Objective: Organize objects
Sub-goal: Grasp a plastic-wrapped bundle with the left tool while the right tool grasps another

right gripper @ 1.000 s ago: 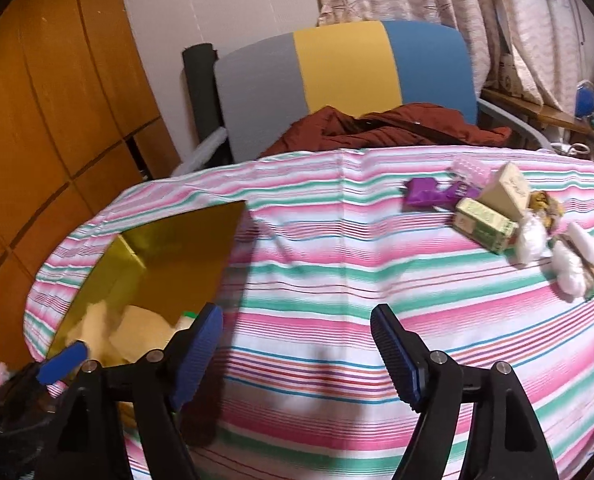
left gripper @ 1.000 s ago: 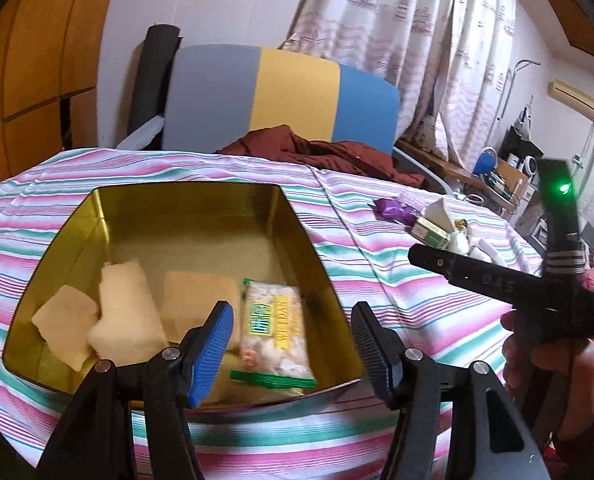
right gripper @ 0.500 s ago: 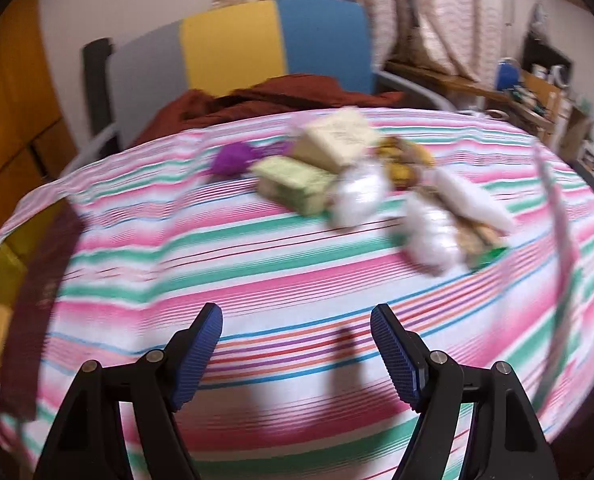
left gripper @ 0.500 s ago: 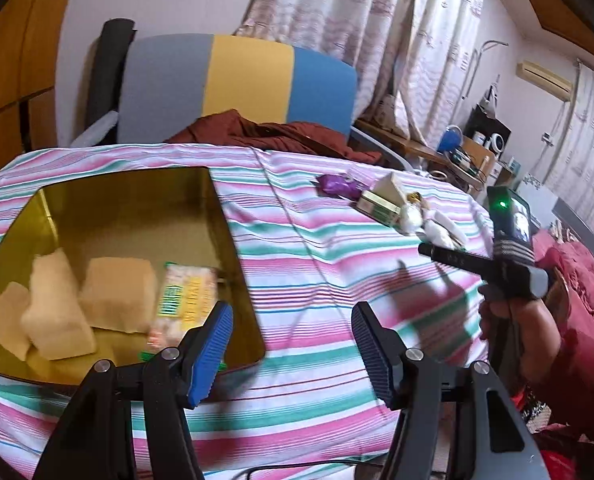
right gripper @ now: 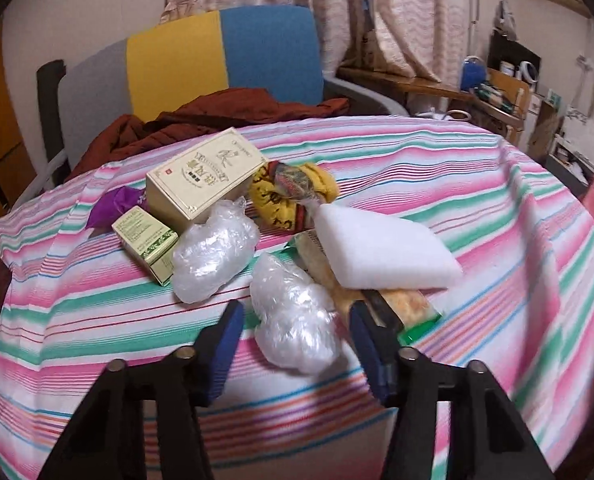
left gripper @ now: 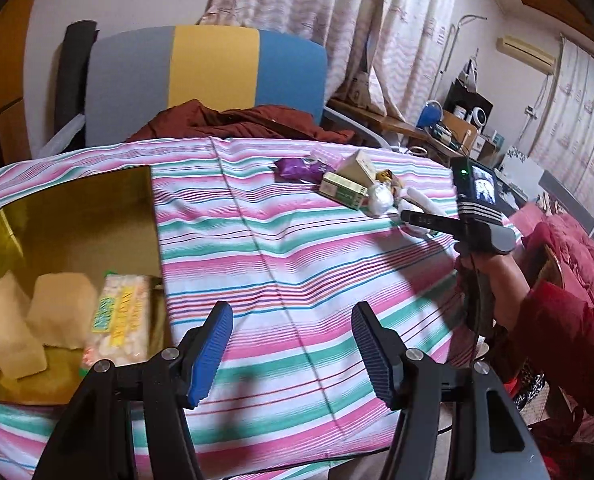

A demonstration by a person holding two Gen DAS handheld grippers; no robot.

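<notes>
table: striped cloth (right gripper: 497,240), fills most of both views
tin: gold tin (left gripper: 77,216), left side of left wrist view; foam pieces and one snack pack already inside
pile: centre of right wrist view; boxes, white foam pad (right gripper: 381,244), two clear plastic bundles
step: picking the next item, looks like the nearer plastic bundle (right gripper: 293,316), lower centre
right gripper (right gripper: 295,336): pitched down, jaws closing, bundle between them, pads not visibly pressing yet
left gripper (left gripper: 293,344): wide open, empty, over bare cloth beside tin
next: finish the squeeze gently since the film crushes, then lift and carry to tin
</notes>
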